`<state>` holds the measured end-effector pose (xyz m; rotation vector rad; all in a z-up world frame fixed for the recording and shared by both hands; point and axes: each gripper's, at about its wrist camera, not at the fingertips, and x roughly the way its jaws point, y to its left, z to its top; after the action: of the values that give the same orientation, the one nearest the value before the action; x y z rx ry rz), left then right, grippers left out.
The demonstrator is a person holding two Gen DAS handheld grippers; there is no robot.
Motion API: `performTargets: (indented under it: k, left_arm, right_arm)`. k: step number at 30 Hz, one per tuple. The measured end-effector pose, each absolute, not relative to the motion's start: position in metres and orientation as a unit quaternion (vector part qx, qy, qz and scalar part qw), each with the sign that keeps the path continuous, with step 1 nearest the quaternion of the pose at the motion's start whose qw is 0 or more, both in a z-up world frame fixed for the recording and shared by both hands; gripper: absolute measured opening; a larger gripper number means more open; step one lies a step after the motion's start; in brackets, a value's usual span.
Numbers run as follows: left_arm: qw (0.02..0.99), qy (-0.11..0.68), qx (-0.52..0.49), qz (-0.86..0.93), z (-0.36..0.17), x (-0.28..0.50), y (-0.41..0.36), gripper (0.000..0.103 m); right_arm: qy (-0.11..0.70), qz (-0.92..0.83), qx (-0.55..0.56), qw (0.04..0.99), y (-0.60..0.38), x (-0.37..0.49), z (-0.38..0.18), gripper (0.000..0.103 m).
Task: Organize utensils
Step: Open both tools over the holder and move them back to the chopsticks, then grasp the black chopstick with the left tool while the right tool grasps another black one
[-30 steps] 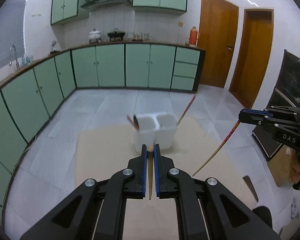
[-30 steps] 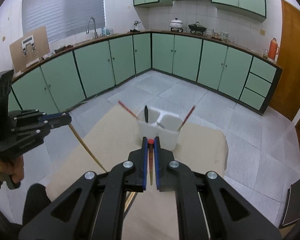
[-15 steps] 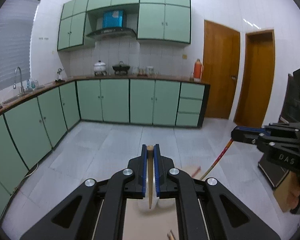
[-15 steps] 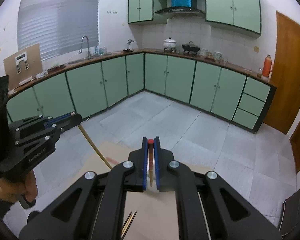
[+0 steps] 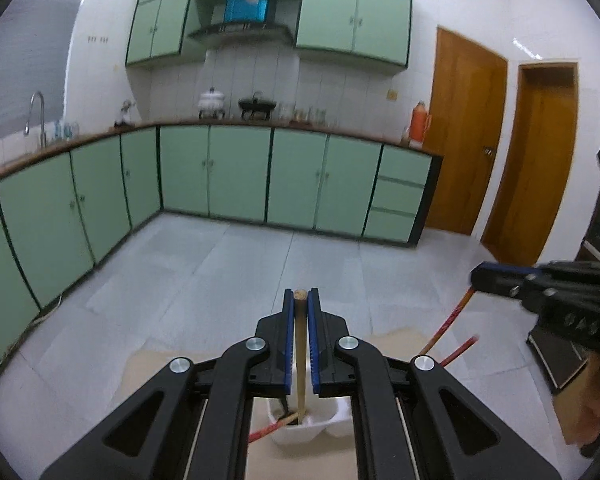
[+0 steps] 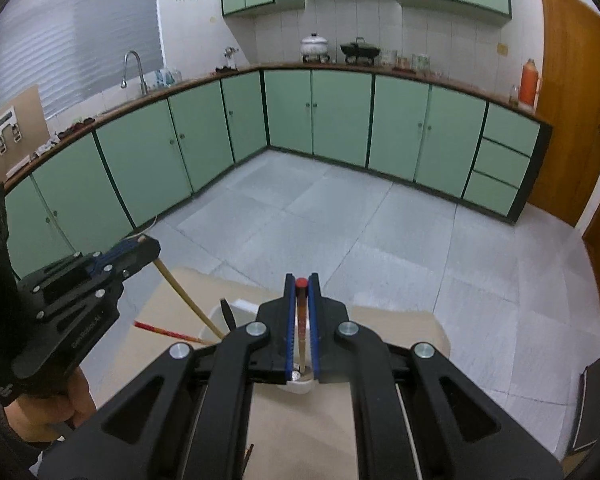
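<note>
My left gripper is shut on a plain wooden chopstick that hangs down with its tip inside the left compartment of the white two-part holder. My right gripper is shut on a red-topped chopstick whose tip reaches down to the holder. The right gripper also shows in the left wrist view, the left gripper in the right wrist view. Two red chopsticks and a dark utensil stand in the holder.
The holder stands on a beige table. More chopsticks lie on it near me. Green kitchen cabinets, a tiled floor and wooden doors lie beyond.
Both grippers have tilted up and come in over the holder. The chopsticks that hung in the air now reach down into its compartments.
</note>
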<state>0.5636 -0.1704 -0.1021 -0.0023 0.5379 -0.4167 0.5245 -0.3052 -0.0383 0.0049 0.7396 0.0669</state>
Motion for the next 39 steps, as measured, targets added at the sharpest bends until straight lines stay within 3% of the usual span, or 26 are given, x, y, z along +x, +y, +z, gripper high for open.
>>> performTargets:
  k: [2,6,8,11,15,17,22,26,39]
  left_arm:
    - [0.940,0.277,-0.003,-0.200,-0.110,0.568,-0.166,0.007]
    - [0.943,0.265,-0.004,-0.200,-0.093,0.556,-0.150,0.045]
    - [0.949,0.242,0.012,-0.201,-0.073,0.536,-0.139,0.052]
    - [0.952,0.234,0.013,-0.197,-0.055,0.501,-0.116,0.072]
    - [0.954,0.234,0.020,-0.188,-0.073,0.439,-0.084,0.087]
    - [0.953,0.238,0.028,-0.183,-0.099,0.403,-0.072,0.091]
    - [0.946,0.268,0.026,-0.178,-0.173,0.328,-0.052,0.096]
    - [0.942,0.286,0.023,-0.172,-0.224,0.282,-0.047,0.096]
    - [0.928,0.333,0.009,-0.167,-0.273,0.250,-0.036,0.096]
  right_arm:
    - [0.364,0.028,0.000,0.931,-0.305,0.524,-0.046,0.007]
    - [0.335,0.033,0.005,0.942,-0.306,0.504,-0.033,0.011]
    - [0.309,0.037,0.001,0.950,-0.307,0.482,-0.021,0.018]
    - [0.259,0.039,-0.017,0.965,-0.305,0.429,-0.008,0.032]
    - [0.225,0.038,-0.014,0.973,-0.309,0.336,-0.037,0.039]
    - [0.238,0.036,-0.007,0.970,-0.307,0.299,-0.072,0.046]
    - [0.344,0.028,0.021,0.938,-0.285,0.219,-0.208,0.046]
    - [0.397,0.040,-0.002,0.917,-0.247,0.177,-0.279,0.044]
    - [0.386,0.080,-0.064,0.917,-0.198,0.195,-0.304,0.037]
